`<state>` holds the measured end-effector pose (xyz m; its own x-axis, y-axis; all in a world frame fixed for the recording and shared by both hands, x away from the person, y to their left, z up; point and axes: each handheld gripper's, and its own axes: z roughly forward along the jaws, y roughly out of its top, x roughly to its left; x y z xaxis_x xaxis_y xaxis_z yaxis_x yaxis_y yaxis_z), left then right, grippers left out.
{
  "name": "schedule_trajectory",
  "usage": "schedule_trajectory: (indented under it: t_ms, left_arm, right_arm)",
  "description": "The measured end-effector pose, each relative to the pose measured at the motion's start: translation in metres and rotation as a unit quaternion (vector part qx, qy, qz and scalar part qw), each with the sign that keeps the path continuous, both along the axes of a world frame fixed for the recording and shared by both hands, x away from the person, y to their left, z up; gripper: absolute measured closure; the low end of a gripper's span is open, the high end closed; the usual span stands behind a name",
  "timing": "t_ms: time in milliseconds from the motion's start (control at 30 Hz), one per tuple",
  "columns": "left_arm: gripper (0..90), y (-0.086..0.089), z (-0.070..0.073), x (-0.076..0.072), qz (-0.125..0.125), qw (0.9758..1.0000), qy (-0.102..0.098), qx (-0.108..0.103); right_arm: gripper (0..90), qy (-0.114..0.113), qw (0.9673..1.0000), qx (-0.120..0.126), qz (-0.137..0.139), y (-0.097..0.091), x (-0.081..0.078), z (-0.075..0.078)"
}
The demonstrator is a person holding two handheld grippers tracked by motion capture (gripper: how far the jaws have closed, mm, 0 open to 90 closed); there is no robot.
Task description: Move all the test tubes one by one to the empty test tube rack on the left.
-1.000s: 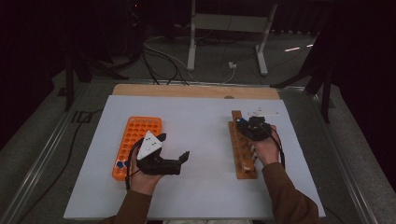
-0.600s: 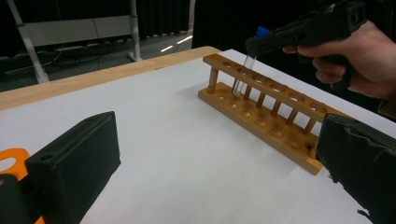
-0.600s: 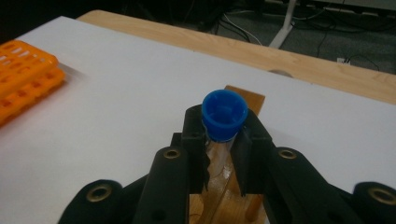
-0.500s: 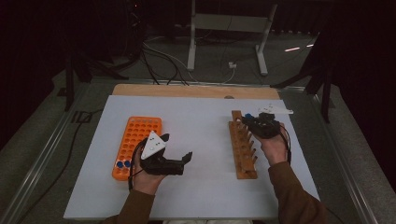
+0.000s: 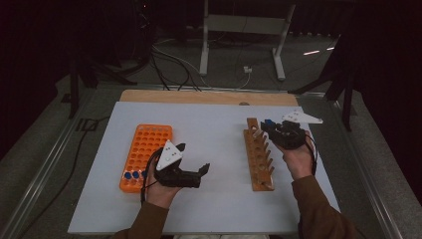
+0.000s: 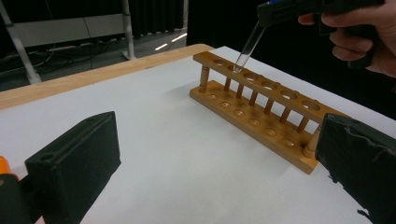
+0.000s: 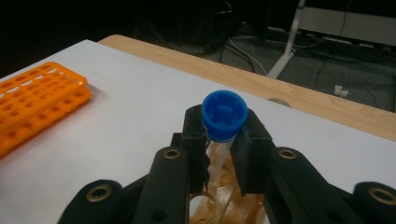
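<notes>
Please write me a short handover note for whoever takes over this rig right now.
Right claw: shut on a clear tube with a blue cap, held tilted, its tip at the second hole from the far end of the wooden rack.
Left claw: open, holding nothing, hovering over the white mat beside the orange rack.
Orange rack: two blue-capped tubes stand in its near row.
Done: one tube lifted and brought to the wooden rack, whose holes look empty.
Left: probably seat this tube in the hole, then fetch the other two.
</notes>
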<state>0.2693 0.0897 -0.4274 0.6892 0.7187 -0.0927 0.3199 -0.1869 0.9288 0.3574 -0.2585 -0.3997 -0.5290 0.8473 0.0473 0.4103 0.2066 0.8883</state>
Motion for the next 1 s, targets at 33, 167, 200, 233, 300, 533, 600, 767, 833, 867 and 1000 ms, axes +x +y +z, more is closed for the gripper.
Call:
schedule_trajectory:
  t_ms: [33, 167, 200, 233, 300, 533, 600, 767, 833, 867, 1000]
  left_arm:
    - [1.0, -0.001, 0.0, 0.0, -0.001, 1.0, 0.0, 0.0]
    - [1.0, -0.005, 0.001, 0.001, -0.006, 1.0, -0.002, 0.005]
    - [1.0, -0.006, 0.001, 0.001, -0.007, 1.0, -0.002, 0.005]
    - [1.0, -0.007, 0.001, 0.001, -0.008, 1.0, -0.002, 0.005]
    - [1.0, -0.01, 0.001, 0.001, -0.011, 0.9999, -0.003, 0.006]
    - [1.7, -0.017, 0.003, 0.001, -0.019, 0.9998, -0.005, 0.01]
    - [2.2, -0.019, 0.003, 0.002, -0.022, 0.9997, -0.006, 0.011]
    - [4.2, -0.028, 0.002, 0.003, -0.027, 0.9996, -0.006, 0.008]
    - [4.9, -0.031, 0.002, 0.004, -0.03, 0.9995, -0.005, 0.007]
    - [5.3, -0.033, 0.002, 0.004, -0.031, 0.9995, -0.006, 0.01]
    - [9.0, -0.041, 0.001, 0.003, -0.038, 0.999, -0.009, 0.02]
  right_arm:
    - [76.9, 0.001, 1.0, 0.002, 0.004, 0.001, -0.001, 0.0]
    - [77.0, 0.001, 0.9999, 0.002, 0.016, 0.006, -0.006, 0.001]
    - [77.0, 0.002, 0.9998, 0.001, 0.019, 0.007, -0.008, 0.001]
    - [77.0, 0.002, 0.9997, 0.001, 0.023, 0.009, -0.009, 0.001]
    - [76.9, 0.004, 0.9995, 0.002, 0.032, 0.013, -0.011, 0.001]
    - [76.9, 0.017, 0.9974, 0.016, 0.068, 0.026, -0.021, -0.002]
    - [76.9, 0.018, 0.9969, 0.013, 0.076, 0.03, -0.024, -0.002]
    - [76.8, 0.024, 0.9952, 0.005, 0.095, 0.042, -0.031, -0.002]
    - [76.8, 0.025, 0.9943, 0.002, 0.104, 0.048, -0.034, -0.001]
    - [76.8, 0.025, 0.994, 0.002, 0.106, 0.049, -0.035, -0.001]
    - [76.7, 0.028, 0.992, 0.003, 0.123, 0.057, -0.041, 0.001]
